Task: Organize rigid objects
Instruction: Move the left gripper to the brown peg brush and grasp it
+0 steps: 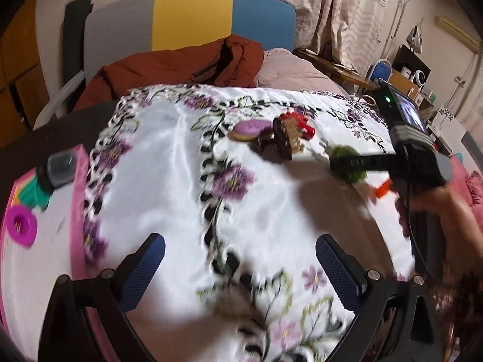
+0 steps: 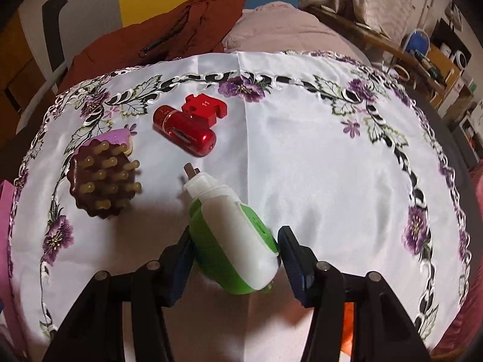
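Plug-in device [image 2: 234, 241], green and white, probably light, stiff and smooth-shelled; the rounded sides look the best hold. Right gripper [image 2: 234, 249] half closed, pads pressing both flanks, prongs pointing away from it. Left gripper [image 1: 241, 268] wide open, empty, the device far ahead to its right.

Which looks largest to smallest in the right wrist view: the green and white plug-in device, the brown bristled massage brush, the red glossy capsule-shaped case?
1. Green and white plug-in device, though nearest the camera.
2. Brown bristled massage brush.
3. Red glossy capsule-shaped case; close to the brush, so unsure.
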Demonstrator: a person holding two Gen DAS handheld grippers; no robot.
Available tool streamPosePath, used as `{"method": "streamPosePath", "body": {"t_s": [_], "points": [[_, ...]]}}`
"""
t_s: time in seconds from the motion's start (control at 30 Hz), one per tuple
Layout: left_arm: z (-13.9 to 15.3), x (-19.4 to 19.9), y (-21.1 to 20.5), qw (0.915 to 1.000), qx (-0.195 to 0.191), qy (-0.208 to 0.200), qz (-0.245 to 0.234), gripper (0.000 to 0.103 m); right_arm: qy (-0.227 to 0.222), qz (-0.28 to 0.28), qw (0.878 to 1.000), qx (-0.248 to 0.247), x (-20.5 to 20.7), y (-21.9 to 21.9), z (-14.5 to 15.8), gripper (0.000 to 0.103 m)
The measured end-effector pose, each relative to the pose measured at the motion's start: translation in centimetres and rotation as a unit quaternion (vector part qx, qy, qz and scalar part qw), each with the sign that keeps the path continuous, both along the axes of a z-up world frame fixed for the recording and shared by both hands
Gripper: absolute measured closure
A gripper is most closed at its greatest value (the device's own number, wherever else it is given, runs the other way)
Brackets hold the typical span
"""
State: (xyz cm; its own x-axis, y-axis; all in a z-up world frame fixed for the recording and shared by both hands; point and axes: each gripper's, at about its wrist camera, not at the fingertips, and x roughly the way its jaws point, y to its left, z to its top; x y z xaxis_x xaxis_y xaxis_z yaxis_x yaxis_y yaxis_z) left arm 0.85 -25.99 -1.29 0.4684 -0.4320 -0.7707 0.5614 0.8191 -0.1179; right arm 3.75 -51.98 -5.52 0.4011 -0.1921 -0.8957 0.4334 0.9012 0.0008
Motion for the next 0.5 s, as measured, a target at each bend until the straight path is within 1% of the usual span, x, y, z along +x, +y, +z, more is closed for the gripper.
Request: {"method": "streamPosePath", "body": {"t_s": [0.13, 0.27, 0.33, 0.5], "points": [[0.5, 2.5, -3.5, 1.0000, 0.003, -0.008, 0.002, 0.000, -0.003, -0.017, 1.000, 0.020, -0.3, -0.5, 0.0, 0.048], [0.2, 5.4, -7.5, 0.9999, 0.010, -0.012, -0.005, 0.000, -0.006, -0.023, 0.999, 0.030, -0.5, -0.8, 0.0, 0.048], [-0.1, 6.5, -8.9, 0.9997, 0.021, -0.012, 0.002, 0.000, -0.008, -0.026, 0.999, 0.036, -0.6, -1.0, 0.0, 0.048], [-0.9, 9.2, -11.3, 0.9997, 0.024, -0.005, 0.005, 0.000, -0.012, -0.038, 0.998, 0.052, -0.9, -1.5, -0.1, 0.048]]}}
